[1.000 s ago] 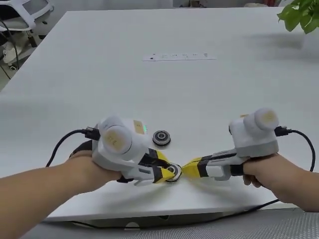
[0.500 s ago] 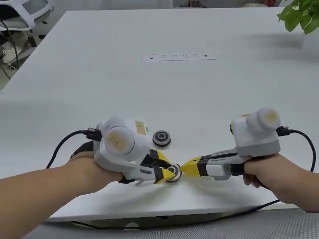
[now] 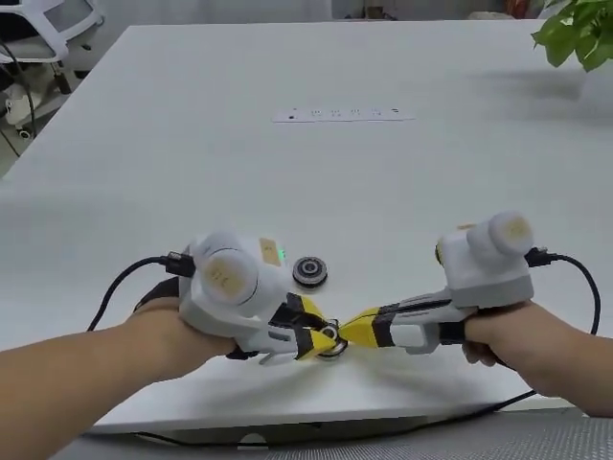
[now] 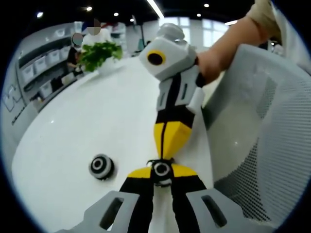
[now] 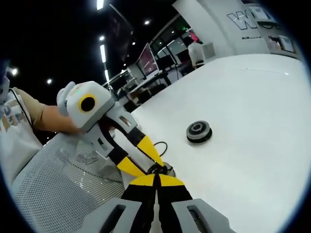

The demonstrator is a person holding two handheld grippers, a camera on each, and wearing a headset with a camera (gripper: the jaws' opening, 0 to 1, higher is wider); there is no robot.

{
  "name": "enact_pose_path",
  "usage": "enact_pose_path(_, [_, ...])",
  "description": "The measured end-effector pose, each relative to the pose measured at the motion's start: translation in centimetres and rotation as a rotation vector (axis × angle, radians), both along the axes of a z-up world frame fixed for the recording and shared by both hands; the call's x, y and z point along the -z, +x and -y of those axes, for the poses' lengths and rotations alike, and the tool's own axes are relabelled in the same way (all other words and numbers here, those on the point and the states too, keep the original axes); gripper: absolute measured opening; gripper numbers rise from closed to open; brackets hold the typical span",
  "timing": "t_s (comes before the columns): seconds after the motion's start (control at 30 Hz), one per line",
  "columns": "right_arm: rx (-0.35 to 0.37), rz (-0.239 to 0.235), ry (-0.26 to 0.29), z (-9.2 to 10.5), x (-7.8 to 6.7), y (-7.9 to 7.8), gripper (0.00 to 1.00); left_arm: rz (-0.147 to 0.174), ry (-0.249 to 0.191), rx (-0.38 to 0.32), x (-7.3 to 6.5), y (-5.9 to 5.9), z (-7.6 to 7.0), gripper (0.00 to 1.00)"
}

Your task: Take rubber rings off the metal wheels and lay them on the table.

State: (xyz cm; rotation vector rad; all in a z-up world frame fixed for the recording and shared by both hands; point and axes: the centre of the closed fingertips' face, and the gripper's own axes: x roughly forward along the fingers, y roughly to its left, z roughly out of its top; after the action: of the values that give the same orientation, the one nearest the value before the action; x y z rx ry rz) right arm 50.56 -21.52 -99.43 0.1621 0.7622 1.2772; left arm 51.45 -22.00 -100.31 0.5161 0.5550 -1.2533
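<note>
Little is changing from a second ago: both grippers are staying locked tip to tip at the near edge of the white table (image 3: 402, 182), sitting only slightly lower in the head view. The left gripper (image 3: 324, 341), gripped in the person's left hand (image 3: 165, 331), is clamping a small metal wheel (image 4: 162, 170) between its yellow-tipped jaws, holding it just above the tabletop. The right gripper (image 3: 351, 331), held in the right hand (image 3: 503, 337), is pointing straight at it from the opposite side, its jaws pressed together and nipping the thin black rubber ring (image 4: 156, 160) at the wheel's rim. The ring is still sitting on the wheel. A second wheel (image 3: 309, 271), dark-rimmed with its ring on, is lying flat on the table just beyond the left gripper, apart from both tools. Black cables (image 3: 120, 278) are trailing from the backs of the grippers over the table edge. Farther back, a white power strip (image 3: 345, 113) is lying across the middle of the table, and a leafy green plant (image 3: 578, 31) is standing at the far right corner.
</note>
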Motion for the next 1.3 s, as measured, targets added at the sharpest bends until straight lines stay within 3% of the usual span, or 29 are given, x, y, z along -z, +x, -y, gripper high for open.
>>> enact_pose_path(0.3, [-0.035, -0.005, 0.051, -0.7, -0.7, -0.4, 0.0, 0.003, -0.003, 0.001, 0.0, -0.1, 0.1, 0.13])
enact_pose_path(0.37, [-0.042, 0.016, 0.035, -0.6, -0.6, -0.5, 0.0, 0.003, -0.004, 0.002, 0.0, -0.1, 0.1, 0.13])
enact_pose_path(0.63, [-0.03, 0.028, 0.024, -0.1, -0.2, -0.2, 0.0, -0.002, -0.017, 0.003, -0.1, -0.1, 0.2, 0.13])
enact_pose_path(1.0, [-0.023, 0.033, 0.015, 0.1, 0.0, 0.1, 0.0, -0.011, 0.007, 0.006, 0.0, -0.1, 0.2, 0.14])
enact_pose_path(1.3, [-0.008, 0.04, 0.016, 0.3, -0.1, 0.6, 0.0, -0.048, -0.015, 0.006, -0.8, -0.4, 0.1, 0.21])
